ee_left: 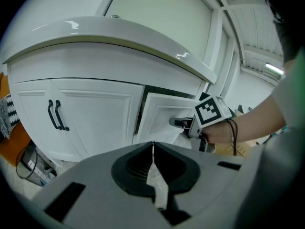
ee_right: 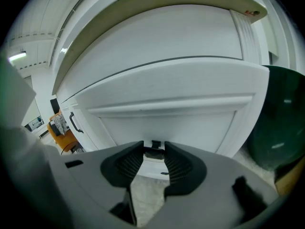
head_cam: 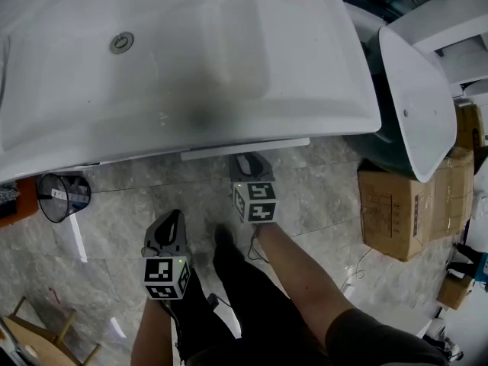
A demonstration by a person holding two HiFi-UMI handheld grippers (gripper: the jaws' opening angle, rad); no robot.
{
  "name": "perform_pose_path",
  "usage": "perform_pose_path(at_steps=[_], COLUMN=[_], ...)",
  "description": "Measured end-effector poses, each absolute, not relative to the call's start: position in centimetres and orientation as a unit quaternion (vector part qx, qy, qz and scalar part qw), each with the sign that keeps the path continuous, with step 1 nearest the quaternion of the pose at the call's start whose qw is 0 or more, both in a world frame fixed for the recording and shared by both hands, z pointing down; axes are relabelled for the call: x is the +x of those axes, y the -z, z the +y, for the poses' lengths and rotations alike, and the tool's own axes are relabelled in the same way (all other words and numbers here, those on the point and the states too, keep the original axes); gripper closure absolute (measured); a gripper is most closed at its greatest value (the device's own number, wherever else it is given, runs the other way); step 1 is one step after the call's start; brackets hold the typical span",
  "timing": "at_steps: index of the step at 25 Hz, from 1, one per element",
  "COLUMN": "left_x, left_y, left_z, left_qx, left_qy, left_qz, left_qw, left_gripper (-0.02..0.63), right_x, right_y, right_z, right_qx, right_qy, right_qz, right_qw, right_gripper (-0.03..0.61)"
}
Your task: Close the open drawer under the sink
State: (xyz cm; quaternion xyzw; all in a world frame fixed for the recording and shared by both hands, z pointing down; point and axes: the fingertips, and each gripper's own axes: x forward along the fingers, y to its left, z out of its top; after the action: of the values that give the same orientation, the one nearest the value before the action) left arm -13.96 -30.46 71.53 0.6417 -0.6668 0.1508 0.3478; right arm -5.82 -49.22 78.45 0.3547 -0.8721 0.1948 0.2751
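Observation:
The white sink (head_cam: 191, 59) fills the top of the head view, and the drawer (head_cam: 244, 148) beneath it sticks out a little past its front edge. My right gripper (head_cam: 245, 161) is at the drawer front (ee_right: 167, 113). A small dark handle (ee_right: 154, 151) spans the gap between its fingertips, and the pads seem to close on it. The left gripper view shows the drawer (ee_left: 159, 118) standing out from the cabinet, with the right gripper (ee_left: 175, 123) against it. My left gripper (head_cam: 174, 218) hangs lower and to the left over the floor, shut and empty (ee_left: 152, 144).
Two white cabinet doors with black handles (ee_left: 57, 116) are left of the drawer. A wire waste basket (head_cam: 62, 197) stands on the tiled floor at left. Cardboard boxes (head_cam: 396, 212) and a dark green tub with a white lid (head_cam: 415, 105) crowd the right side.

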Motion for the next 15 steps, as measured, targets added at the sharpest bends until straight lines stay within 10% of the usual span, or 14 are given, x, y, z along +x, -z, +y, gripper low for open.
perform_pose_path(at_steps=[15], left_x=[-15.6], left_y=[-71.7], left_z=[-30.3], left_qx=[0.636], left_qy=[-0.146], left_qz=[-0.668], left_qw=[0.358], left_gripper=[0.595], right_x=[-8.1], right_y=[-78.4], right_z=[-52.8], right_qx=[0.366], right_qy=[-0.19], right_qz=[-0.871], right_qw=[0.268], right_gripper=[0.439])
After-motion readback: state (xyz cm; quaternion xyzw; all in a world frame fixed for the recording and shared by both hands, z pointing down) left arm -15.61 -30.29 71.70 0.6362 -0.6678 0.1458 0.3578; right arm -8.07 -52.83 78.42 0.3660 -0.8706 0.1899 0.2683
